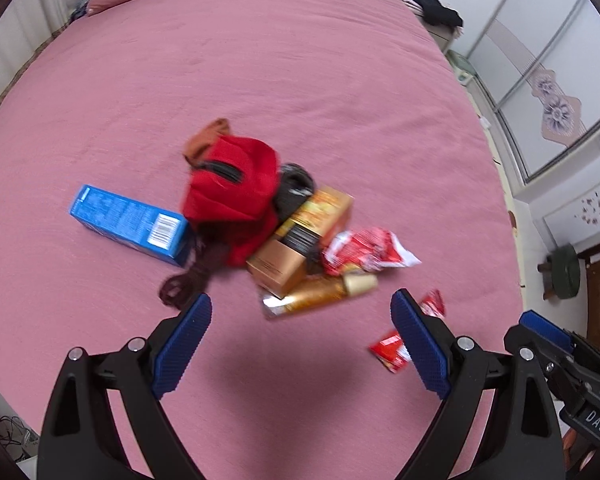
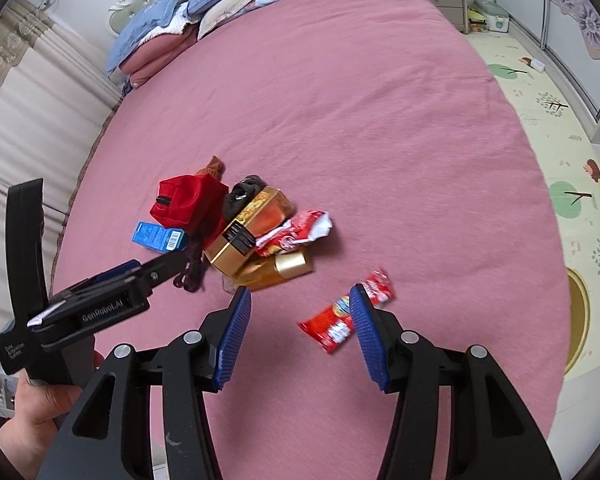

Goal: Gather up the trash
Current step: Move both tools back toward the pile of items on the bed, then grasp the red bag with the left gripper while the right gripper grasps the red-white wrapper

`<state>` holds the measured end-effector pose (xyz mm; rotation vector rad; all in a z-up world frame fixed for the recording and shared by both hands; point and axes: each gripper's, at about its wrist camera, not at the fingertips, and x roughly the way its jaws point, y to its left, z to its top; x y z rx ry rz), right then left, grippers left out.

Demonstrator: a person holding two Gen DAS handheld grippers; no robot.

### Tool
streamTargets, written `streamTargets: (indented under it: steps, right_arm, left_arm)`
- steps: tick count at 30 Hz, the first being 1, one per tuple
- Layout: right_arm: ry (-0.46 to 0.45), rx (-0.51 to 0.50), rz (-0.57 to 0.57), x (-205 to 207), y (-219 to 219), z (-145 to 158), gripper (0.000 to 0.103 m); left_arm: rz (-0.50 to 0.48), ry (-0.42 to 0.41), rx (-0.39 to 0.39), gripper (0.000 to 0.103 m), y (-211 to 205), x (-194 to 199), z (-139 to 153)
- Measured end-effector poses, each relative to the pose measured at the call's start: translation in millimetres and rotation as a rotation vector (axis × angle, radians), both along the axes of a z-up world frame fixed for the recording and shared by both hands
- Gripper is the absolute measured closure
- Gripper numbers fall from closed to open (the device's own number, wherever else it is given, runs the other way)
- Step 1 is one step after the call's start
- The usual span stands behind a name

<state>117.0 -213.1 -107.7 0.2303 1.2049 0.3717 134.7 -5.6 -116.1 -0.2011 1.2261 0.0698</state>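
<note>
Left wrist view: the left gripper hangs over the pink bed, jaws spread wide, nothing between them. Just beyond lies the heap: one blue box on the left, one red pouch, one gold box, one gold tube nearest, one big red wrapper on the right. Two small red wrappers sit apart, near right. Right wrist view: the right gripper is half spread, empty, with one small wrapper below its right finger. A hand holds the left tool.
</note>
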Motion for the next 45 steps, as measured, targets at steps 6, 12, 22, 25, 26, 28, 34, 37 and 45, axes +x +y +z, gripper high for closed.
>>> streamTargets:
  steps: [6,12,22,25,26,28,34,37,45]
  right_arm:
    - [0.032,-0.002,0.000,21.7,20.9,-15.8,0.052]
    - [0.062,-0.007,-0.017,44.5,32.2,-31.3,0.052]
    - [0.139,-0.016,-0.033,72.5,40.7,-68.7,0.052]
    - [0.167,-0.018,-0.044,77.3,39.3,-81.8,0.052]
    - [0.183,-0.011,-0.055,79.5,37.5,-87.5,0.052]
    - [0.208,-0.001,-0.079,83.0,34.4,-95.2,0.052]
    - [0.295,0.052,-0.138,93.7,30.7,-120.5,0.052]
    - [0.318,0.065,-0.185,97.3,28.9,-130.1,0.079]
    - [0.245,0.044,-0.143,92.1,32.9,-101.0,0.091]
  left_arm:
    - [0.016,0.015,0.014,0.012,28.9,26.3,-11.3]
    - [-0.012,0.034,0.037,0.009,37.9,53.3,-25.8]
    - [-0.023,0.078,0.020,0.043,55.4,90.4,-54.0]
    - [-0.019,0.096,0.001,0.058,61.0,94.1,-59.6]
    - [-0.017,0.100,-0.012,0.065,63.3,94.4,-61.5]
    - [0.004,0.106,-0.043,0.069,70.2,93.9,-64.9]
    - [0.060,0.088,-0.109,0.074,84.4,88.5,-63.5]
    - [0.084,0.074,-0.128,0.075,89.1,84.2,-57.4]
    - [0.115,0.028,-0.137,0.078,91.6,62.9,-30.8]
